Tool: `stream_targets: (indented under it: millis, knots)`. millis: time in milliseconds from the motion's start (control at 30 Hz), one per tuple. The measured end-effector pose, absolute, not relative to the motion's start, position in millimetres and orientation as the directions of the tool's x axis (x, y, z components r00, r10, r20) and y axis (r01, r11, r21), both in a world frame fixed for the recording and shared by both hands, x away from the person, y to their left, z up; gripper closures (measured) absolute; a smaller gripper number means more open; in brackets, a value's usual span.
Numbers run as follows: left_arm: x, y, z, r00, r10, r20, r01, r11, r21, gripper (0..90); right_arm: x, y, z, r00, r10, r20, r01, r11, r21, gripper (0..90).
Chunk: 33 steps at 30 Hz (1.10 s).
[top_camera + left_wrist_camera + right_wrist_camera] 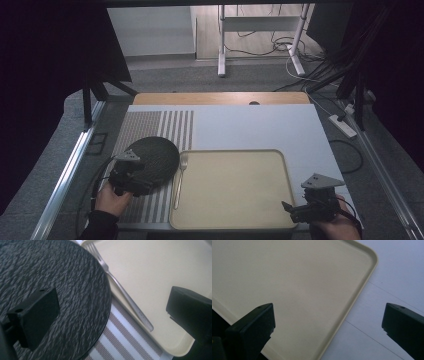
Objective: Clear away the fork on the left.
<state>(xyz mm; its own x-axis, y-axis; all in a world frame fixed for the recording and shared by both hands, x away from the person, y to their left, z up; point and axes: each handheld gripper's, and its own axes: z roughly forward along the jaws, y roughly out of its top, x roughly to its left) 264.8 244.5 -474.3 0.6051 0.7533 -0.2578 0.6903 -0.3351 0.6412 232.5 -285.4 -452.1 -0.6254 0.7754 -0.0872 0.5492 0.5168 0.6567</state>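
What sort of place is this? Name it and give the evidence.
Probably a lab recording station rather than a dining room: floor cables, a white power strip and metal stand legs surround the set table.

My left gripper (131, 176) hangs wide-jawed over the dark round plate (154, 159); the fork (179, 176) on the tray's (280, 165) left edge blocks its right; the tray's middle lies open; my right gripper (306, 209) has bare table beside it.

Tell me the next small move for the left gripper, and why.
Probably lower the left gripper and close it on the near rim of the round black textured plate. Its jaws stand open above that plate, holding nothing, and the plate lies on the striped mat beside the silver metal fork on the beige tray.
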Motion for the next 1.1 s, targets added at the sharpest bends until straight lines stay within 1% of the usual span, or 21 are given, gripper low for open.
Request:
stream_targets:
  millis: [267, 767, 1100]
  knots:
    - [254, 255, -475, 0.592, 0.762, -0.262, 0.695, -0.317, 0.646, 0.0, 232, -285, -452, -0.625, 0.776, -0.089, 0.549, 0.517, 0.657, 0.0]
    - [236, 275, -478, 0.556, 0.77, -0.312, 0.717, -0.255, 0.649, 0.0, 232, -285, -452, -0.622, 0.778, -0.089, 0.551, 0.515, 0.656, 0.0]
    - [223, 284, -481, 0.537, 0.784, -0.312, 0.722, -0.236, 0.65, 0.0, 232, -285, -452, -0.619, 0.781, -0.088, 0.553, 0.512, 0.657, 0.0]
